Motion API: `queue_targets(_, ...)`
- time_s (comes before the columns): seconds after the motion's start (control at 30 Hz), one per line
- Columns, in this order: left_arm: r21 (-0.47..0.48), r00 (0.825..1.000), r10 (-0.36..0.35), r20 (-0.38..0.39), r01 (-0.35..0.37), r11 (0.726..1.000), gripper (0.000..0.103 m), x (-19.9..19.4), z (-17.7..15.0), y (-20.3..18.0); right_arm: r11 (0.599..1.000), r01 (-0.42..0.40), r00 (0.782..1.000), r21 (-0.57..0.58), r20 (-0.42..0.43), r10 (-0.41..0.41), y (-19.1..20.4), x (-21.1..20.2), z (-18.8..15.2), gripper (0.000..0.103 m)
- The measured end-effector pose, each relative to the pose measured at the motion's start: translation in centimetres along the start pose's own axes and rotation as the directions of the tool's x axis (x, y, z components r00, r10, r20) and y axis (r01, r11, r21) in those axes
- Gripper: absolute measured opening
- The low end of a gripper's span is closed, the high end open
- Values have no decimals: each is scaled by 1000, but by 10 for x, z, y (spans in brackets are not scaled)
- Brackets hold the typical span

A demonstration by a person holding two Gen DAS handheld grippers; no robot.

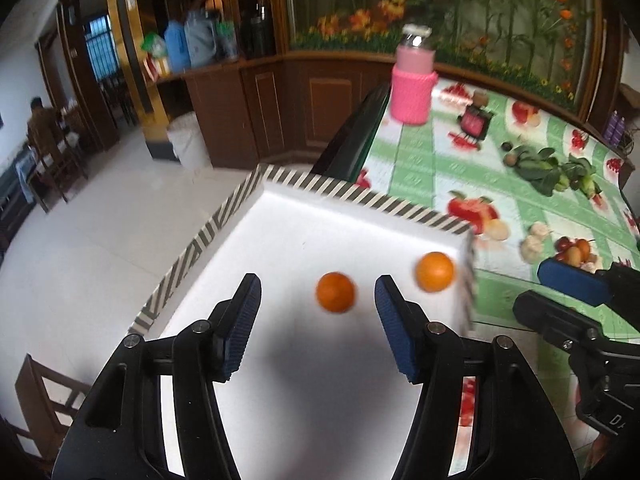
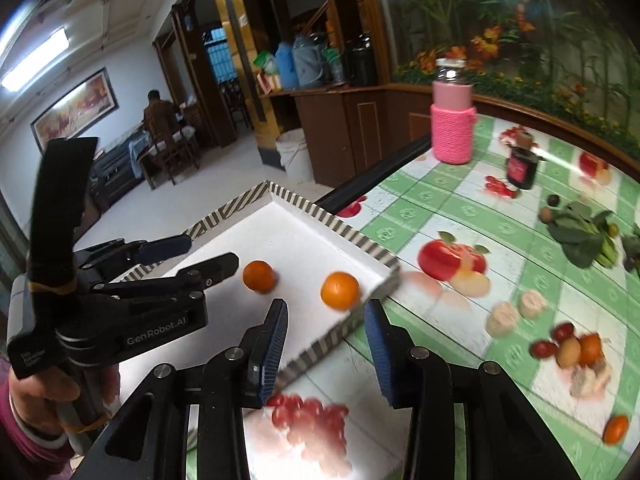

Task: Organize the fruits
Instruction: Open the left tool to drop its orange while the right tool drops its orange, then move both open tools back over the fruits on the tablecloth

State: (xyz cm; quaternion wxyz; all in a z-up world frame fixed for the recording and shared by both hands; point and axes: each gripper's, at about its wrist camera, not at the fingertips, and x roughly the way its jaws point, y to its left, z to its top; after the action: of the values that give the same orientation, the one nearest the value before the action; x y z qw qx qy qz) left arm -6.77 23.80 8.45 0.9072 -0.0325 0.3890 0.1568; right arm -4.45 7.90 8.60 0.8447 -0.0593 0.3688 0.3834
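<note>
A white tray with a striped rim (image 1: 320, 186) (image 2: 348, 232) sits at the table's corner. Two oranges lie in it: one near the middle (image 1: 335, 292) (image 2: 259, 276), one by the right wall (image 1: 435, 271) (image 2: 340, 291). My left gripper (image 1: 318, 308) (image 2: 200, 254) is open and empty, hovering over the tray just behind the middle orange. My right gripper (image 2: 326, 320) (image 1: 560, 292) is open and empty above the tray's near right edge. Several small fruits (image 2: 576, 346) (image 1: 576, 252) lie on the tablecloth to the right, and one small orange fruit (image 2: 615, 429) lies nearer.
A pink-sleeved bottle (image 1: 413, 80) (image 2: 452, 120) stands at the far table edge. A small dark jar (image 2: 520, 168) (image 1: 474, 122) and leafy greens (image 1: 552, 170) (image 2: 584, 232) lie beyond. The green checked tablecloth (image 2: 440, 208) has printed fruit pictures. The floor drops off to the left of the tray.
</note>
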Motion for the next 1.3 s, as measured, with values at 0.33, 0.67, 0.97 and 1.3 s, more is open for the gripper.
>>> queue_targets(0.33,43,989,-106,99,103,994,60,-47,-27,-70,989,125,990,81,53,-130,-31,-61,-48,39)
queue_targets(0.67,134,977,-203,73,192,972,60,-57,-49,-139,939,238,962,246,76,-263,-92,-129,-99,39)
queue_targets(0.97,168,971,-236,27,228,959,60,-51,-62,-166,891,343,930,296,29,-367,-130,-160,-137,39)
queue_targets(1.3,182,960,-276,-49,280,942,60,-33,-66,-177,856,369,923,362,-32,-384,-167,-157,-164,39)
